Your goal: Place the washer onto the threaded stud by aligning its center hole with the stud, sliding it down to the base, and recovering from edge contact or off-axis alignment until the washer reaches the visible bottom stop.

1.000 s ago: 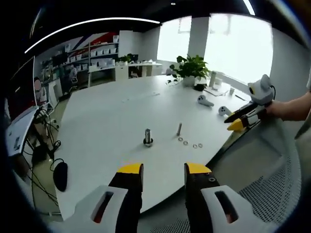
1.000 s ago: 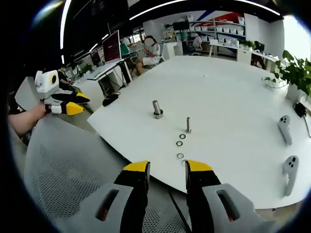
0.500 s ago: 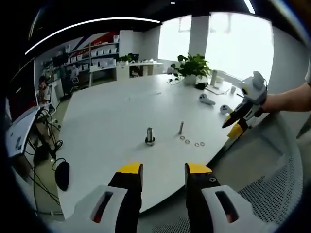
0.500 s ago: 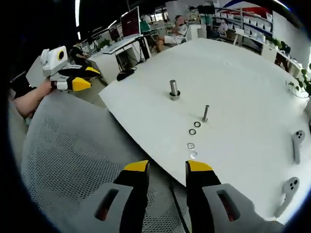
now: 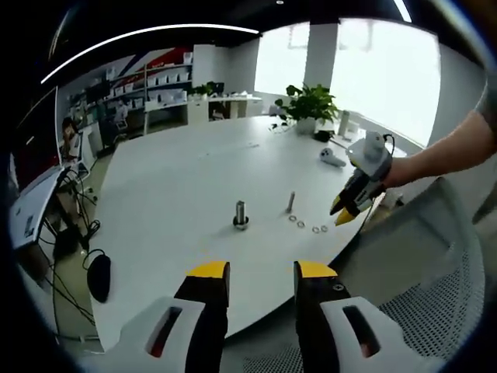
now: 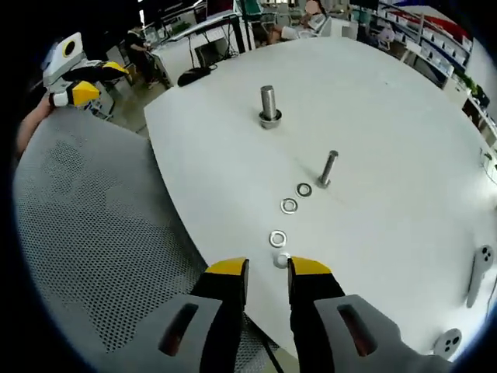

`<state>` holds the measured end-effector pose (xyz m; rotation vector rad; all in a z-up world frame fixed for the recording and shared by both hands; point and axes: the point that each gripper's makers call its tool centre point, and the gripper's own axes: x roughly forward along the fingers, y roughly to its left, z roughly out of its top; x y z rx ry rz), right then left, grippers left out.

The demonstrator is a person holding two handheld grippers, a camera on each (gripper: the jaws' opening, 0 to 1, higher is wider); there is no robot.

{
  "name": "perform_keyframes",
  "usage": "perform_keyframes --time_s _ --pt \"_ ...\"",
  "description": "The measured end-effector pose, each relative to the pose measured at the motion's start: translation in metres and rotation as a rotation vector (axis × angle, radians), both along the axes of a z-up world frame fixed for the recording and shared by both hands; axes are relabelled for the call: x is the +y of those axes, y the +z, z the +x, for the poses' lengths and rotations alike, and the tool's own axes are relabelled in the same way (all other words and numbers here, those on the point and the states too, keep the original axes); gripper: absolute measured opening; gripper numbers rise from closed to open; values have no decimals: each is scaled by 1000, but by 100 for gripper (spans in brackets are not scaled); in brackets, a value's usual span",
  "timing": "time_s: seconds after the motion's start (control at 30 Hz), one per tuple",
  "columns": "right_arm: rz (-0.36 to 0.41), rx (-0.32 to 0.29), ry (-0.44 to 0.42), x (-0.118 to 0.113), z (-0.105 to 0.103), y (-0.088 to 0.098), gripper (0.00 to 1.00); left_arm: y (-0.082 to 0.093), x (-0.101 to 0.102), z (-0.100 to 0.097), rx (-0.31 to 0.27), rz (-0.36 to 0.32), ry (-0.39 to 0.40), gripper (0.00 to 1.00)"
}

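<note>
The right tool hovered low over the near edge of a white worktop, its two yellow-tipped jaws apart by a narrow gap and holding nothing. Just ahead of the jaw tips lay a row of small washers; the nearest washer sat directly beyond the gap, at the worktop's rim. The row ran straight away from the tool toward a thin threaded stud standing upright, its long axis vertical. Farther on stood a thicker bolt with a washer at its base.

The left tool was held back from the worktop, jaws parted and empty, well apart from the washers. The right tool was clearly nearer, so the pick-up looked likely to fall to it.
</note>
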<state>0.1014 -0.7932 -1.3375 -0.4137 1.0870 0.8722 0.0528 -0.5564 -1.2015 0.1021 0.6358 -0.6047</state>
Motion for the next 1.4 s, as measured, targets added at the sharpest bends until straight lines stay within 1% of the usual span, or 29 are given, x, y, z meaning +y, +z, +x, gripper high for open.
perform_keyframes --time_s 0.03,0.07,0.13,0.23,0.37,0.6,0.7,0.73,0.77,0.87,0.9,1.0,1.03,1.07,1.17,1.23,1.3,1.4 --pt "-10 17 -1 -1 -2 -4 23 -1 0 0 1 2 -1 31" --pt "-57 56 8 -8 -6 -13 23 -1 0 0 2 4 -3 31" --pt "-75 46 29 -10 -4 -18 23 1 0 0 -7 0 0 31" --pt "-95 41 24 -15 1 -22 23 2 0 1 -10 -7 2 31" --pt "-116 67 36 -18 0 -28 24 1 0 1 -9 -3 0 31" --pt "-128 61 63 -16 2 -32 24 0 1 1 -6 2 4 31" --pt "-146 56 100 -13 2 -36 24 -1 0 0 -2 9 -5 31" --pt "-150 37 117 -12 5 -35 23 -2 0 0 0 11 -4 31" --pt "-154 40 120 -11 4 -35 23 -2 0 0 2 13 -3 31" --pt "-176 23 157 -10 5 -36 22 -2 0 0 1 12 0 31" --pt "-185 13 177 -10 5 -36 22 -2 0 0 2 12 -1 31" --pt "-221 -24 290 -8 5 -37 23 -3 0 0 7 17 -7 31" --pt "-224 -22 296 -8 4 -37 23 -3 0 -1 7 20 -7 31" --pt "-227 -9 269 -8 5 -37 22 -3 0 0 7 21 -6 30" --pt "-263 23 295 -8 6 -38 22 -3 0 0 7 18 -4 30" --pt "-291 32 352 -7 6 -38 22 -3 1 0 7 21 -5 30" --pt "-307 36 366 -7 7 -38 20 -2 1 0 -1 26 -3 29" --pt "-311 42 358 -6 11 -39 17 -1 2 1 -5 18 2 29"
